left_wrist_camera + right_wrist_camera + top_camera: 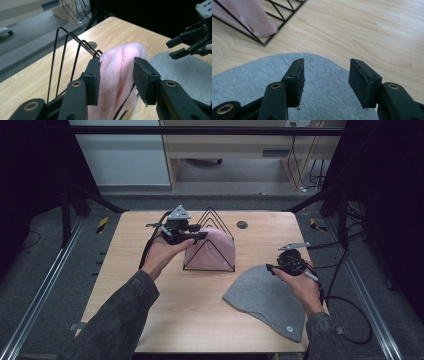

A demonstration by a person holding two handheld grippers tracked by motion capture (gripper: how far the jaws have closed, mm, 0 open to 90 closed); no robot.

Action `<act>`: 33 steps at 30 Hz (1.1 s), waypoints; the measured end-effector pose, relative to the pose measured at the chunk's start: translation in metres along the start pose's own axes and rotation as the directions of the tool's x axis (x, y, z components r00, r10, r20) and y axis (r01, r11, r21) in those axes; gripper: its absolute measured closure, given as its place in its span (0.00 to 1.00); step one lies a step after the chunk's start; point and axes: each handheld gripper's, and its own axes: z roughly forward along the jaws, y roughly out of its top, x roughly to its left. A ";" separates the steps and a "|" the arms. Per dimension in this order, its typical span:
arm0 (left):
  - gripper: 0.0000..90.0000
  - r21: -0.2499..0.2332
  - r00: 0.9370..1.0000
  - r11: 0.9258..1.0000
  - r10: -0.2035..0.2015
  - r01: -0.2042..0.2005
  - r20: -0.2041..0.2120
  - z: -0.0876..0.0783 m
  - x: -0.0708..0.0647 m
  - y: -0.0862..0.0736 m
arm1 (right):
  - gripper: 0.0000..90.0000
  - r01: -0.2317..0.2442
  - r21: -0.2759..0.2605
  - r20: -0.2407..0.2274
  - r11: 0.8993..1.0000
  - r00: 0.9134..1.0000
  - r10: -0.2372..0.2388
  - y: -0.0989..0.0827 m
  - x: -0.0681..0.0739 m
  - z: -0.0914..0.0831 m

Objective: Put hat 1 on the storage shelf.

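One light wooden desk, carrying three things: one black wire rack of triangular loops, one pink knitted cap and one grey felt-like cap.

Pink knitted cap draped over the wire rack near the middle of the desk, toward the far edge, covering the nearer loops; three bare loops counted beyond it in the left gripper view. Grey cap lying flat on the desk to the right of the rack and nearer the front edge, apart from the rack's base, with one small round tag near its nearer end.

Two grippers, one in each hand. Left gripper level at the top of the rack, jaws parted on either side of the pink cap's upper fold; cloth between the pads, left pad at the cloth's edge, right pad standing just off it, no clamp seen. Right gripper over the far edge of the grey cap, pointing down at it, jaws apart with nothing between them but the cloth below; touching or hovering cannot be told. In the right gripper view, a corner of the pink cap and the rack's base wires just beyond the grey cap.
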 end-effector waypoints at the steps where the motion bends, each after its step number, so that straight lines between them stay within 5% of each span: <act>1: 0.61 -0.004 1.000 1.000 0.000 0.000 -0.005 -0.002 -0.001 0.000 | 0.51 -0.007 0.001 0.005 1.000 1.000 0.007 -0.002 -0.003 0.001; 11: 0.32 -0.012 0.994 0.998 0.066 -0.067 -0.087 -0.033 -0.014 -0.011 | 0.54 -0.076 0.045 0.046 0.996 0.996 0.074 -0.022 -0.025 0.005; 20: 0.10 0.081 0.993 0.994 0.081 -0.074 -0.087 -0.058 -0.030 -0.074 | 0.54 -0.135 0.088 0.063 0.987 0.989 0.130 -0.034 -0.037 0.016; 26: 0.08 0.116 0.993 0.992 0.066 -0.055 -0.094 -0.067 -0.031 -0.118 | 0.53 -0.145 0.113 0.075 0.983 0.988 0.138 -0.035 -0.039 0.023; 33: 0.09 0.102 0.993 0.995 0.004 0.008 -0.121 -0.073 -0.026 -0.148 | 0.62 -0.114 0.134 0.079 0.984 0.991 0.104 -0.036 -0.034 0.026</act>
